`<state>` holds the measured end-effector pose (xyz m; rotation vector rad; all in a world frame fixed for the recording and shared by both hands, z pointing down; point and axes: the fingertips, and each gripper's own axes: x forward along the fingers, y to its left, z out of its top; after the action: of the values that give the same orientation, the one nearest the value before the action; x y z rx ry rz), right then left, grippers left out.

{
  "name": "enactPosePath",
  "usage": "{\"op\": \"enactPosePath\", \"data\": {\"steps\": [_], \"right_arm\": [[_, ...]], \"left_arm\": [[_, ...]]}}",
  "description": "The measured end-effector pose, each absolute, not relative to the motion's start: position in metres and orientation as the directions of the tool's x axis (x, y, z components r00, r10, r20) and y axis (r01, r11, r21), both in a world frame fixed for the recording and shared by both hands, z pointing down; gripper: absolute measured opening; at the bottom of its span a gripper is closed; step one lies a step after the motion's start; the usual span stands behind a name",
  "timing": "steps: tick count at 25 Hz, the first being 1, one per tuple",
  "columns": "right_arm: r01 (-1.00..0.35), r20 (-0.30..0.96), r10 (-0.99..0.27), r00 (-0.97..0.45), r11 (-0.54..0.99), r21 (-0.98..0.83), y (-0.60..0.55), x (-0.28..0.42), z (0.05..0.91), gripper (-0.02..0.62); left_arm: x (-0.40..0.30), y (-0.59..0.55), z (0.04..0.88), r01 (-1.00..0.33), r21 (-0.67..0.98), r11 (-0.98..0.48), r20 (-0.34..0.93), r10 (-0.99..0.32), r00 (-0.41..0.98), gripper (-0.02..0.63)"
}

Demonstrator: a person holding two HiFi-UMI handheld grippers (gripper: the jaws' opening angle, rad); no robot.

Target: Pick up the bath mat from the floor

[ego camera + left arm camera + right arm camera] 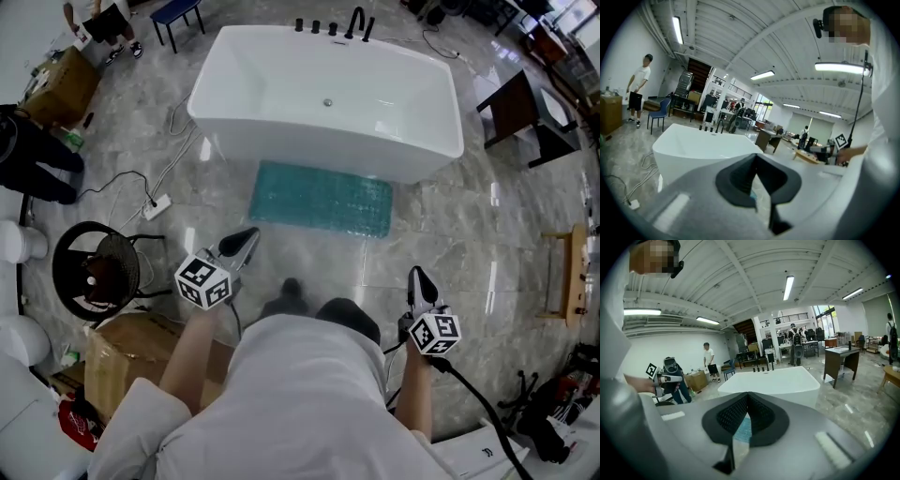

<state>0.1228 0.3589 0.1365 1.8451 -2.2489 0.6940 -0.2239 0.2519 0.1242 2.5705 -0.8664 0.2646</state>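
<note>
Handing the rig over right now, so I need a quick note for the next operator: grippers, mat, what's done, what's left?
Left gripper: shut, empty, short of the mat's near left corner.
Right gripper: shut, empty, further back on the right.
Bath mat: teal, flat on the floor just in front of the white bathtub, untouched.
Done: nothing yet.
Left: probably open the jaws, reach down to the mat's near edge, grip and lift.
</note>
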Motion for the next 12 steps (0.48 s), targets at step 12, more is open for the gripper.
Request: {"op": "enactPosePath", "data": {"steps": [12], "right_arm": [[-0.952, 0.424, -0.868, -0.257, 0.153, -0.264, 0.306, 0.144, 0.142, 0.003]], "left_arm": [[-0.203, 0.215, 0.129, -0.630, 0.349, -0.694, 0.322, -0.543, 0.775, 0.002]]}}
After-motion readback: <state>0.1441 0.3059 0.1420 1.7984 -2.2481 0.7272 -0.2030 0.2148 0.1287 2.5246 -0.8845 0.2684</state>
